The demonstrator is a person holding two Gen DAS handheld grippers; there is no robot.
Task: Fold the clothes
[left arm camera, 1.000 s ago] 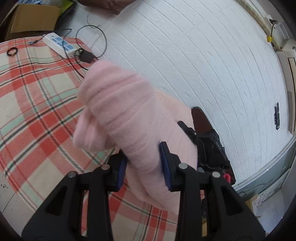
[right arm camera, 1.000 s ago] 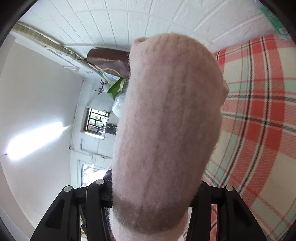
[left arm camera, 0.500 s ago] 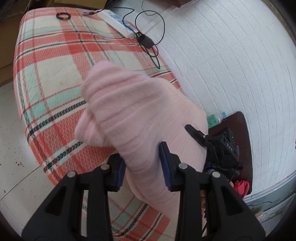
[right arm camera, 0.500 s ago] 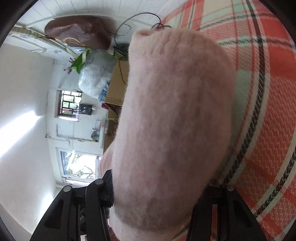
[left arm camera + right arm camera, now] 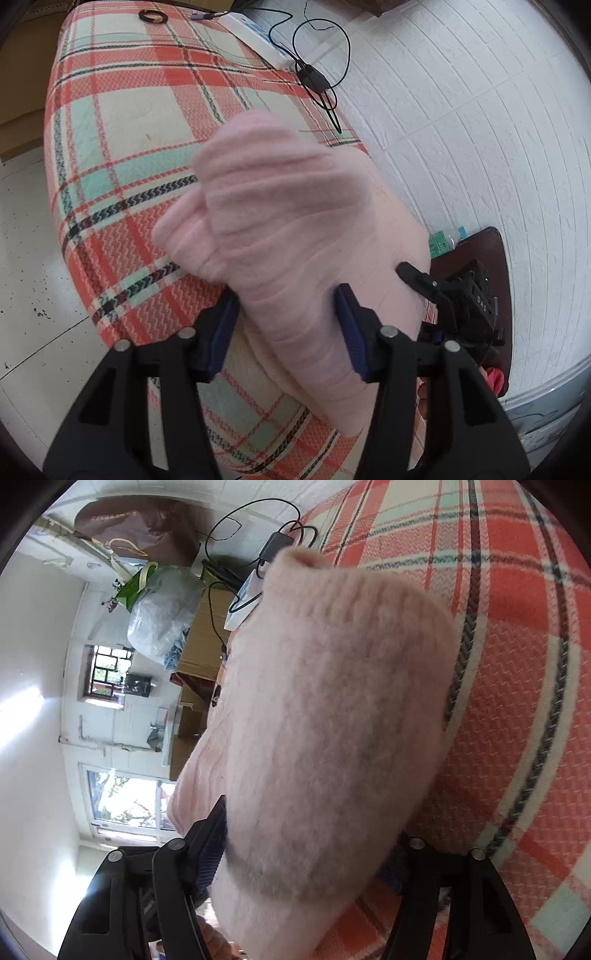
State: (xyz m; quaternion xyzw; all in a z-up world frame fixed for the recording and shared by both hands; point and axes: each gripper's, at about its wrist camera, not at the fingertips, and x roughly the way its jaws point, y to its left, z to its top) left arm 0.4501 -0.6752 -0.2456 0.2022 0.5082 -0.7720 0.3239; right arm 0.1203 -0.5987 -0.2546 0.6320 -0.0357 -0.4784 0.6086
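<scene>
A fuzzy pink garment [image 5: 295, 236] is bunched thick between the blue pads of my left gripper [image 5: 286, 325], which is shut on it, above the plaid red, cream and mint cloth [image 5: 122, 155]. My right gripper [image 5: 310, 853] is shut on the same pink garment [image 5: 325, 738], which fills most of its view and hides its right finger pad. The right gripper's black body [image 5: 461, 295] shows at the right of the left wrist view, at the garment's far end. The garment hangs between both grippers, close to the plaid surface.
A white power strip [image 5: 258, 40] with a black plug and cables [image 5: 314, 77] lies at the plaid surface's far edge, beside a white brick wall [image 5: 461, 110]. A small black ring [image 5: 153, 15] lies far left. Boxes and bags [image 5: 162, 602] stand beyond.
Both grippers have swung down toward the plaid surface with the garment still held; the cloth now fills more of each view and the wall and ceiling less.
</scene>
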